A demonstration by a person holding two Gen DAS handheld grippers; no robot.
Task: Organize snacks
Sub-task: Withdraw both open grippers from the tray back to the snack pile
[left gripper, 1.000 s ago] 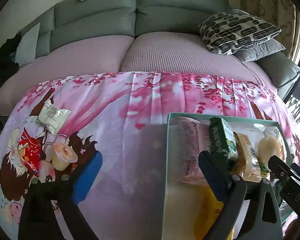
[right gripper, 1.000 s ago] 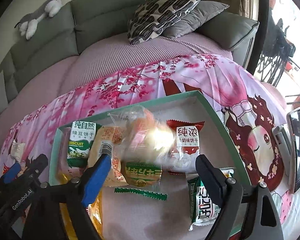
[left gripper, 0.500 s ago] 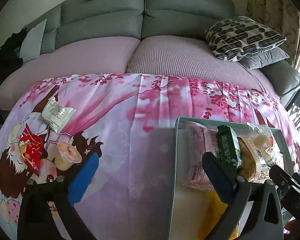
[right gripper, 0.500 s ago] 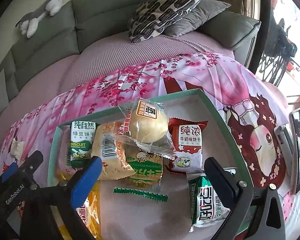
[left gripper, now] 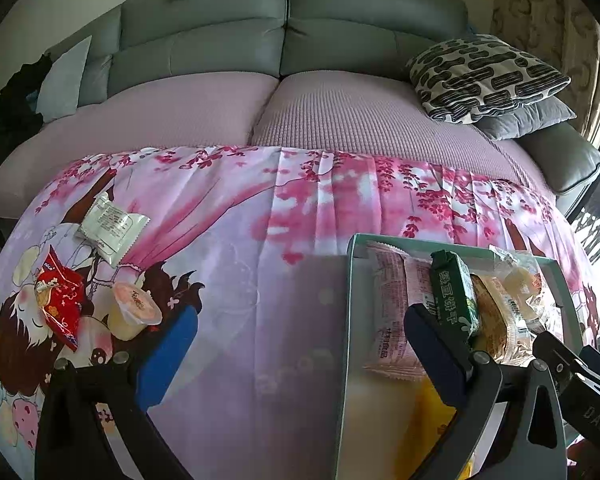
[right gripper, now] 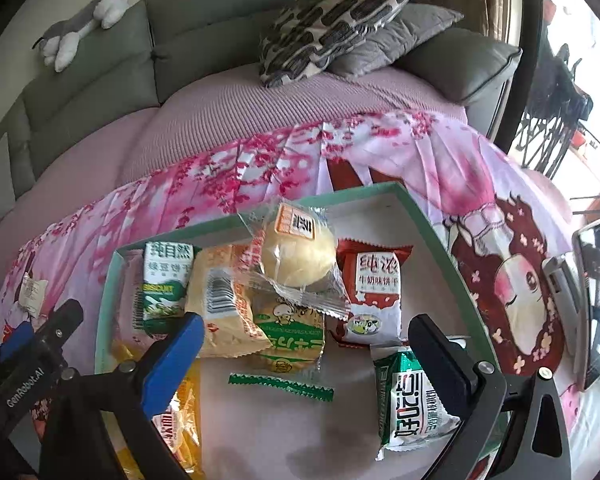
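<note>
A second ago a blurred bun packet was being seen between the fingers of the right gripper (right gripper: pixel 306 344); now the bun packet (right gripper: pixel 298 258) is being seen sharp and at rest in the tray (right gripper: pixel 440 240), lying on top of the other snacks, and the jaws are being held wider than before, spread fully with nothing between them. The left gripper (left gripper: pixel 300 340) is likewise being held released and empty, slightly wider than a second ago, and its view is framed a little further to the right on the table (left gripper: pixel 260 280) than it was.

The bun packet is being shown with its orange label toward the far rim of the tray; its clear wrapper is stretched along a line running from far left to near right. It is resting on the green mushroom-print packet (right gripper: pixel 292 332) and touching the yellow barcode packet (right gripper: pixel 224 300), whose long axis is running from the far side toward the camera. The green biscuit packet (right gripper: pixel 165 284) is being seen at the tray's left end, its long axis pointing away from the camera, top edge far. The red milk-biscuit packet (right gripper: pixel 374 292) is lying just right of the bun, also lengthwise toward the far rim.

Outside the tray, on the cartoon-print cloth, a white packet (left gripper: pixel 114 226), a red packet (left gripper: pixel 60 296) and a jelly cup (left gripper: pixel 134 312) are being left well apart from the tray, near the left gripper's blue finger (left gripper: pixel 168 356).
</note>
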